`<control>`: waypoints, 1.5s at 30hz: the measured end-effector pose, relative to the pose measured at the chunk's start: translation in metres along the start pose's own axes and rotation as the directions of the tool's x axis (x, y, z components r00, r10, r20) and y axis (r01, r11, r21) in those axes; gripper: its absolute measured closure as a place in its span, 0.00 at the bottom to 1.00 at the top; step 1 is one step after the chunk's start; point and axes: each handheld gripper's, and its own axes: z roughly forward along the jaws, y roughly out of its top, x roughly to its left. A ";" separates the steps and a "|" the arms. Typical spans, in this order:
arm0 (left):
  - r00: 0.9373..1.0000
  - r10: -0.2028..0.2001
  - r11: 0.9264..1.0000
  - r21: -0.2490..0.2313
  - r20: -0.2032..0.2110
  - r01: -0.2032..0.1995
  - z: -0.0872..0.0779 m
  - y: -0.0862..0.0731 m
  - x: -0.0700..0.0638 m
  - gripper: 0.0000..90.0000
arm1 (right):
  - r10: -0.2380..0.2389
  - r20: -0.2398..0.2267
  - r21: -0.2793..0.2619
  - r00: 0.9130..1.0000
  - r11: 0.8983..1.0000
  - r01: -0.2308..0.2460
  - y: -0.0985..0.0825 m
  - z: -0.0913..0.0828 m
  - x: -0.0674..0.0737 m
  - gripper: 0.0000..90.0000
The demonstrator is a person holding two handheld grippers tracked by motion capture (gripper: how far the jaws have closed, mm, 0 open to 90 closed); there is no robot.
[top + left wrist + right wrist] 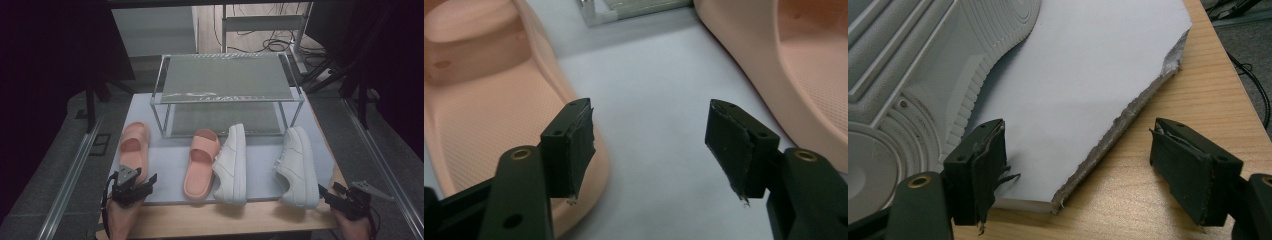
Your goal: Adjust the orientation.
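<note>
Slides and sneakers lie in a row on the pale mat (170,165) that covers the wooden table (240,217), in front of a two-tier wire rack (227,85); from left to right come the left pink slide (134,147), the second pink slide (201,162), a white sneaker (232,162) tipped on its side against that slide, and another white sneaker (298,165) on its side near the mat's right edge. The left gripper (131,186) hovers at the heel end of the left pink slide (499,115); its jaws stand apart with bare mat between them and pinch nothing — one jaw sits over the slide's inner rim, the other near the second pink slide (794,75). The right gripper (345,200) rests at the table's near right corner, just beside the right sneaker's sole (903,85); its jaws are spread wide — one over the mat's torn edge (1118,125), one over bare wood, nothing between them.
</note>
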 end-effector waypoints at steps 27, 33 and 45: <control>0.997 -0.054 0.997 0.043 -0.058 0.057 0.026 0.026 0.034 0.71 | 0.003 -0.001 -0.001 1.000 1.000 -0.003 0.000 0.000 0.000 0.25; 0.997 -0.069 0.997 0.045 -0.039 0.071 0.030 0.030 0.045 0.73 | 0.003 -0.003 -0.002 1.000 1.000 -0.003 0.000 0.000 -0.001 0.26; 0.993 -0.055 0.995 0.079 -0.106 0.064 0.044 0.048 0.052 0.75 | 0.001 -0.004 -0.001 1.000 1.000 -0.001 0.000 0.000 -0.001 0.26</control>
